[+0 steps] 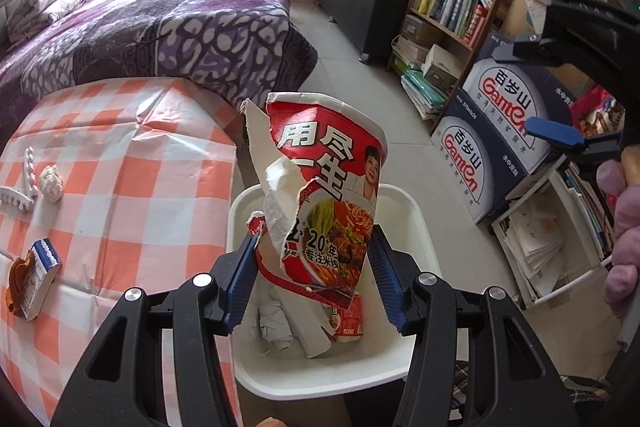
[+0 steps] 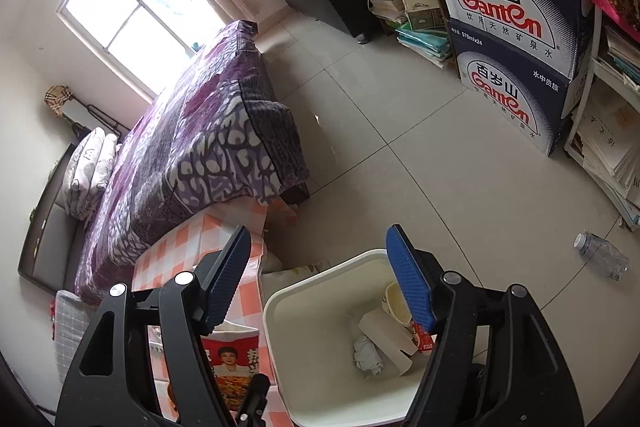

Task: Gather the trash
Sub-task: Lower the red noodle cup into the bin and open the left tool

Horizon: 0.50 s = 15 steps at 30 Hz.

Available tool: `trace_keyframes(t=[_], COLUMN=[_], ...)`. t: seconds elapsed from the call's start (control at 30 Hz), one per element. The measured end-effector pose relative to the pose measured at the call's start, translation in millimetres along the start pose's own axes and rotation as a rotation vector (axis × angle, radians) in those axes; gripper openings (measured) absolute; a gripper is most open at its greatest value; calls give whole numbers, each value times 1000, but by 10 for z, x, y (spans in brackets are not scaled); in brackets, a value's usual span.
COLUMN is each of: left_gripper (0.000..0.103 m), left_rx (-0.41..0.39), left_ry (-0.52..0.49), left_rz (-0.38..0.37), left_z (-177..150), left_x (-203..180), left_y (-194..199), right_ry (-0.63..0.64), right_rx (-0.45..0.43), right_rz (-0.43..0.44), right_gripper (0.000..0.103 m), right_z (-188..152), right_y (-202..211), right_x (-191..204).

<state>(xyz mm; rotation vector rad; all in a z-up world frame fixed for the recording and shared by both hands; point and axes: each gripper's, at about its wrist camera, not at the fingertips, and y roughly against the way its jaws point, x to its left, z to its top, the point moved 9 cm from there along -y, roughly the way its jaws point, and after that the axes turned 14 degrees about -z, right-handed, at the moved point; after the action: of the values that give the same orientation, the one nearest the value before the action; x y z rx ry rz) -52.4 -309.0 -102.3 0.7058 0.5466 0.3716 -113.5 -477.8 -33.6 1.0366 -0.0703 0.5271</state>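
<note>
My left gripper [image 1: 312, 279] is clamped on the torn red noodle cup [image 1: 320, 195], holding it upright just above the white bin [image 1: 404, 211] — crumpled paper [image 1: 274, 323] lies inside. My right gripper [image 2: 320, 287] hangs over the bin [image 2: 288, 311] with its jaws apart — holding nothing.

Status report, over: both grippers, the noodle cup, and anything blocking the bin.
Left gripper shut on torn noodle cup, above white bin. Right gripper open, holding nothing. Bin mouth unobstructed; trash already inside.
</note>
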Motion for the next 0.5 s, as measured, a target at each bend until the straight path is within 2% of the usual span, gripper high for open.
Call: trace_keyframes(t=[0.1, 0.2, 0.33, 0.4, 0.5], left_gripper=[58, 78, 80, 81, 81], left_rx=[24, 40, 41, 38, 41], left_ry=[-29, -29, -9, 12, 39], left_rz=[-20, -36, -19, 1, 58], left_z=[-44, -87, -78, -75, -92], left_x=[-105, -123, -21, 74, 279], left_y=[-89, -108, -56, -10, 66], right_ry=[0, 5, 15, 23, 47], right_rx=[-1, -7, -23, -34, -31], right_rz=[-3, -8, -22, -34, -48], right_gripper=[68, 73, 83, 92, 93], right_z=[5, 0, -28, -55, -127], right_y=[-9, -10, 0, -9, -47], right_x=[0, 17, 82, 137, 242])
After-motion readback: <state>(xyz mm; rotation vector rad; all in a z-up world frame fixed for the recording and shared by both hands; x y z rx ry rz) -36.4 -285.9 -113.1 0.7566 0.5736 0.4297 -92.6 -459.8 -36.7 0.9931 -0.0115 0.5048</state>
